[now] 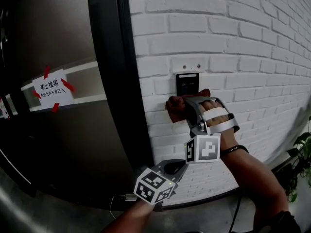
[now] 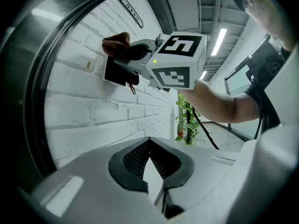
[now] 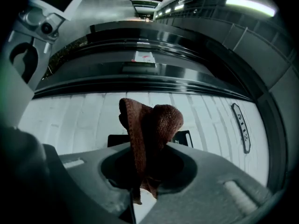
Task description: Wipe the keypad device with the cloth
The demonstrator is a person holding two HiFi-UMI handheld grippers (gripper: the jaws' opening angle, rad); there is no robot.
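A black keypad device (image 1: 187, 83) is mounted on the white brick wall (image 1: 243, 47). My right gripper (image 1: 181, 108) is shut on a brown cloth (image 1: 176, 108) and holds it against the wall just below and left of the device. In the right gripper view the cloth (image 3: 150, 127) rises bunched from the jaws and hides the middle of the keypad device (image 3: 186, 137). The left gripper view shows the cloth (image 2: 118, 43) lying over the top of the device (image 2: 116, 73). My left gripper (image 1: 176, 167) hangs lower, away from the wall, shut and holding nothing.
A dark door with a black frame (image 1: 112, 81) stands left of the device and carries a white sign with red tape (image 1: 52, 88). A potted plant (image 1: 302, 154) stands at the right, by the floor. A cable (image 1: 236, 212) runs along the wall's foot.
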